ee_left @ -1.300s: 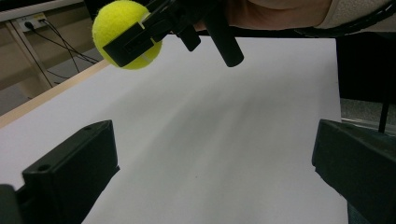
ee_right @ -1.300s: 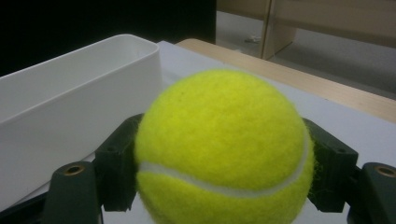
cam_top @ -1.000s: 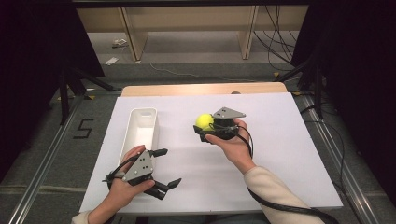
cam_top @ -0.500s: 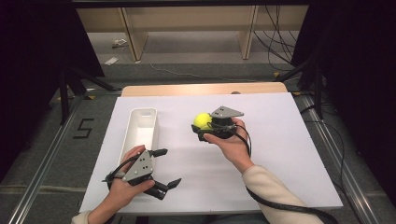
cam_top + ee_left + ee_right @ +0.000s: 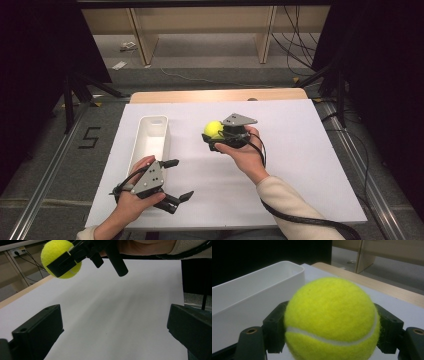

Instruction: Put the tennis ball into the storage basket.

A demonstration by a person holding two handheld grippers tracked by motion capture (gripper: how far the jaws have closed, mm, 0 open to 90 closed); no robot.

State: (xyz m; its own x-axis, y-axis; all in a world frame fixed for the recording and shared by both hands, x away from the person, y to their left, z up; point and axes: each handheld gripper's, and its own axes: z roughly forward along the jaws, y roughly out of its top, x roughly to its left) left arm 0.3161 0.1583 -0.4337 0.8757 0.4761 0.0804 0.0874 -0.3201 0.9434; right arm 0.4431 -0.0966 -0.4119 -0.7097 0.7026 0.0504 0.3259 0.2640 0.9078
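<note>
A yellow tennis ball (image 5: 213,129) is clamped between the jaws of my right gripper (image 5: 215,136), held a little above the middle of the white board. In the right gripper view the ball (image 5: 331,319) fills the space between both black pads, which press on its sides. From the left gripper view the same ball (image 5: 58,257) hangs at the upper left, in the other hand's jaws. My left gripper (image 5: 177,181) rests near the board's front left edge, jaws spread wide with nothing between them. A long white bin (image 5: 150,142) lies left of the ball.
The white board (image 5: 300,150) covers a wooden table (image 5: 215,95). A cable trails from the right gripper down past the sleeve. Shelving and loose cables stand on the floor beyond the table's far edge.
</note>
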